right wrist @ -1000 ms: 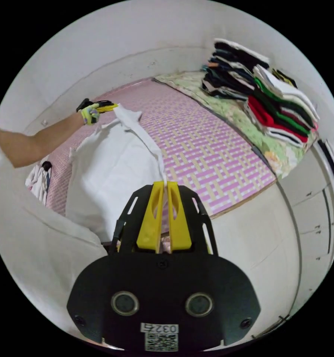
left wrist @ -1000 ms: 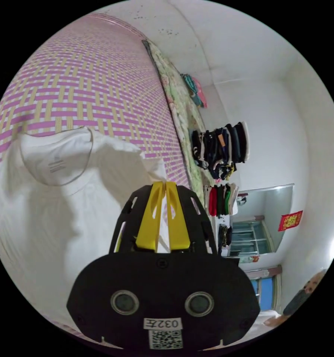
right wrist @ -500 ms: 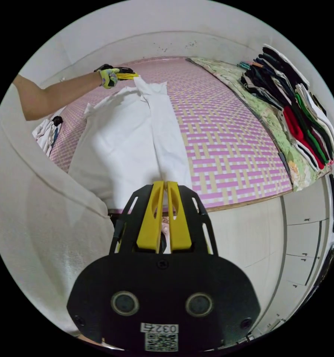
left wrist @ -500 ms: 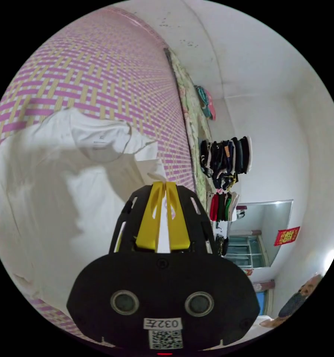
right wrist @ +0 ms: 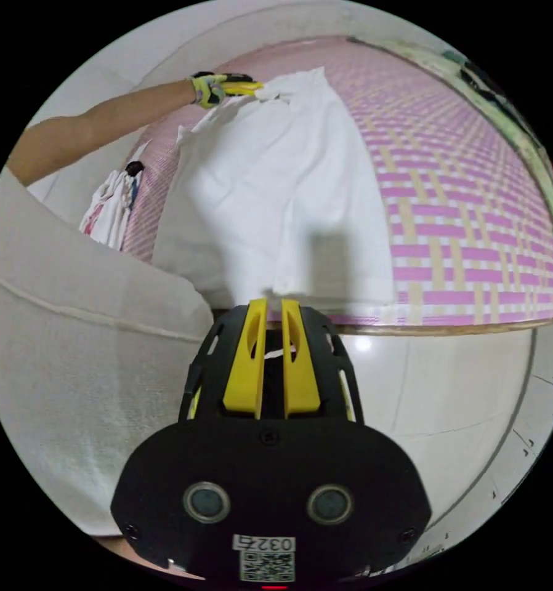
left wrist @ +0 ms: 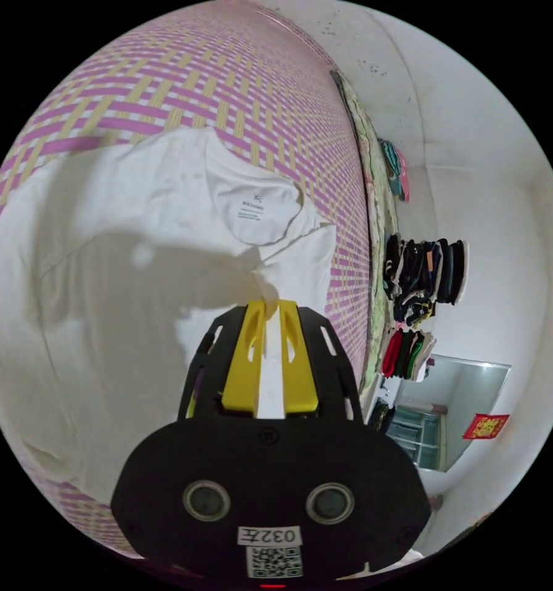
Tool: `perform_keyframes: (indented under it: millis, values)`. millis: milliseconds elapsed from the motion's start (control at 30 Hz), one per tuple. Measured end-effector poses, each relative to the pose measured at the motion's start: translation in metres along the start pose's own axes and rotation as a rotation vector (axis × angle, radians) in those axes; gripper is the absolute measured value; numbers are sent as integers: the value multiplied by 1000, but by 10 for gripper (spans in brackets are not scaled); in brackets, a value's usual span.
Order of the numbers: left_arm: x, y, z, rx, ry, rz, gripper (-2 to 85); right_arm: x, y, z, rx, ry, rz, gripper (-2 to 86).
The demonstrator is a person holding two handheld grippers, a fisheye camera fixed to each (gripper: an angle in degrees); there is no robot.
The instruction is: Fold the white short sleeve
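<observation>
Left gripper view looks along one bed covered by a woven pink-and-straw mat, and on it lies the single white short sleeve shirt, spread nearly flat with its collar toward the far side and its hem toward the near edge. In the right gripper view the same shirt runs from the mat's near edge up to the far end.

Beyond the bed's long side stand two stacks of folded clothes, a dark one and a red, green and white one. A small bundle of other cloth lies at the bed's side.

Two tools are at work. The left tool is closed on a strip of white cloth at the shoulder beside the collar; from the right gripper view it shows at the shirt's far end, held in a gloved hand. The right tool has its jaws nearly together with a sliver of white between them at the hem, though whether both press on it I cannot tell.

This shirt looks thin, light and limp, likely to sag and crease when lifted. Pinching it at seams, the shoulder and the hem corner, should keep an edge taut.
</observation>
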State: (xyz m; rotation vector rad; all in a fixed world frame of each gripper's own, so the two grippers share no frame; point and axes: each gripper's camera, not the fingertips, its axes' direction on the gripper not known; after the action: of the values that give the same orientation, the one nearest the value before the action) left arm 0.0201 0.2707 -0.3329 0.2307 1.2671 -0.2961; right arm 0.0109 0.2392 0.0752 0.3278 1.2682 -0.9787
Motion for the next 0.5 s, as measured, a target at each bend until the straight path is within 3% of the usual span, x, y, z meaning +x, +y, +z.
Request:
perform_keyframes:
  millis: [67, 200, 333, 500]
  values:
    - [5, 20, -16, 89, -42, 10, 14, 8, 3, -3, -20, -51, 24, 53]
    - [31, 78, -33, 229, -113, 153, 2, 53, 36, -52, 189, -49, 235, 55]
    - [50, 107, 19, 57, -86, 243, -11, 116, 34, -64, 269, -87, 376, 79]
    - [69, 139, 55, 0, -17, 306, -16, 148, 1, -43, 155, -126, 381, 88]
